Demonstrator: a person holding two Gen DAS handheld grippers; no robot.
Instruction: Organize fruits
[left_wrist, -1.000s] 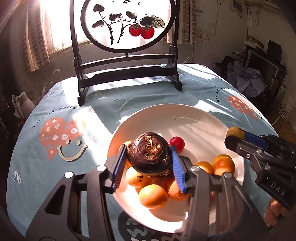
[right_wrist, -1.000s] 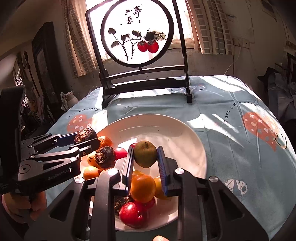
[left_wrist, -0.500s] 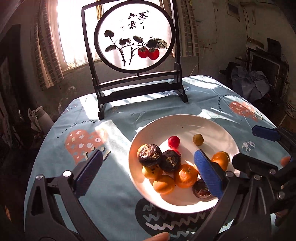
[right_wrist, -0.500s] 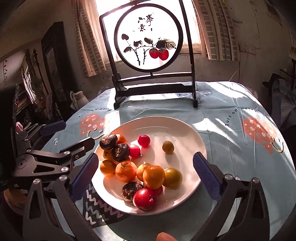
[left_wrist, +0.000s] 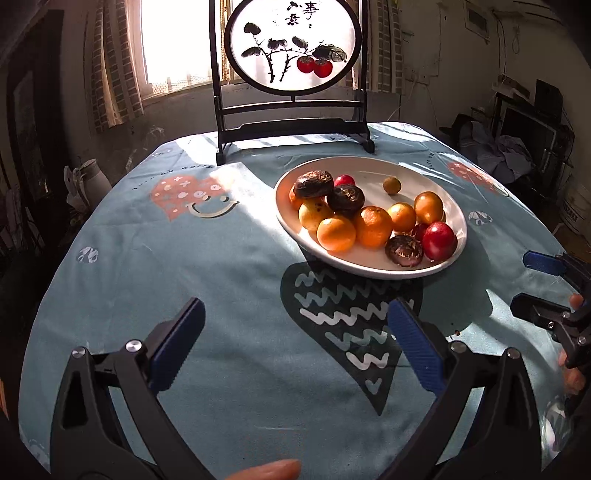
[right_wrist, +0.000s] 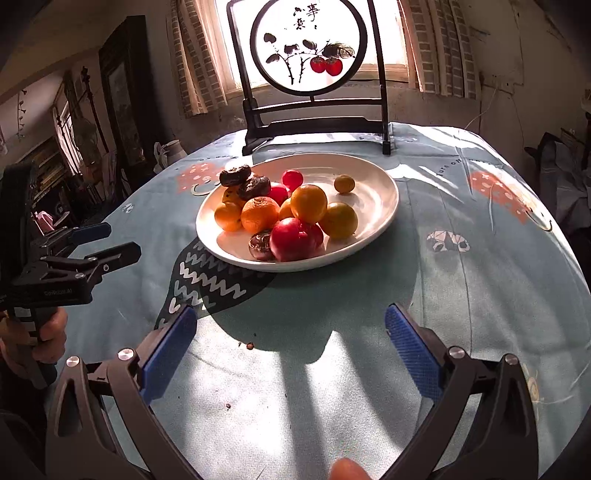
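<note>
Left wrist view: our left gripper (left_wrist: 293, 341) spread wide, nothing between blue pads, hovering over teal tablecloth (left_wrist: 236, 266). White plate (left_wrist: 373, 267) ahead, right of centre, piled with fruit: oranges (left_wrist: 372, 226), red apple (left_wrist: 439, 240), dark wrinkled fruits (left_wrist: 313, 183), small green one (left_wrist: 391, 184) apart.

Right wrist view: our right gripper (right_wrist: 290, 345) also wide, empty, well short of plate (right_wrist: 236, 251). Painted screen (right_wrist: 308, 48) stands behind plate.
</note>
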